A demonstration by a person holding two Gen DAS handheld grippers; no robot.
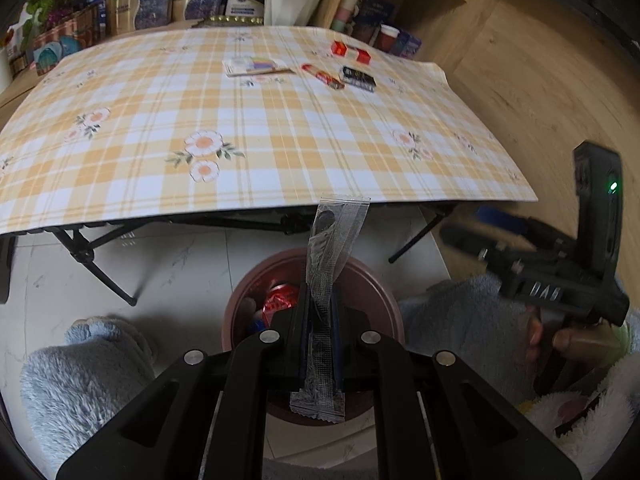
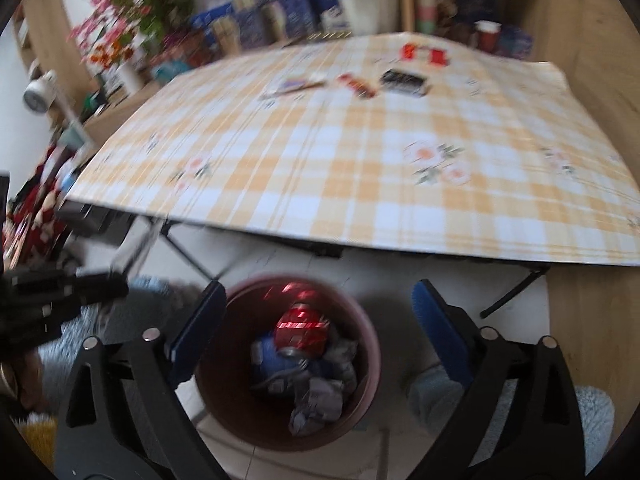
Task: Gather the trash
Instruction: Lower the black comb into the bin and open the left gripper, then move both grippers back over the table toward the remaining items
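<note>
My left gripper (image 1: pixel 320 316) is shut on a clear plastic wrapper (image 1: pixel 326 280), which stands up out of the jaws and twists above the brown round bin (image 1: pixel 376 284) on the floor. In the right wrist view the same bin (image 2: pixel 370 332) lies straight below my right gripper (image 2: pixel 320 292), which is open with nothing between its blue pads (image 2: pixel 440 328). Inside the bin are a red can (image 2: pixel 300 328), a blue item and crumpled grey wrappers (image 2: pixel 320 396). The left gripper's body (image 2: pixel 48 292) shows blurred at the left.
A folding table with a yellow plaid cloth (image 1: pixel 240 140) stands just beyond the bin. At its far side lie red boxes (image 1: pixel 351 52), a black packet (image 1: pixel 358 78), a red wrapper (image 1: pixel 322 76) and a pale packet (image 1: pixel 254 66). Fluffy blue slippers (image 1: pixel 80 368) flank the bin.
</note>
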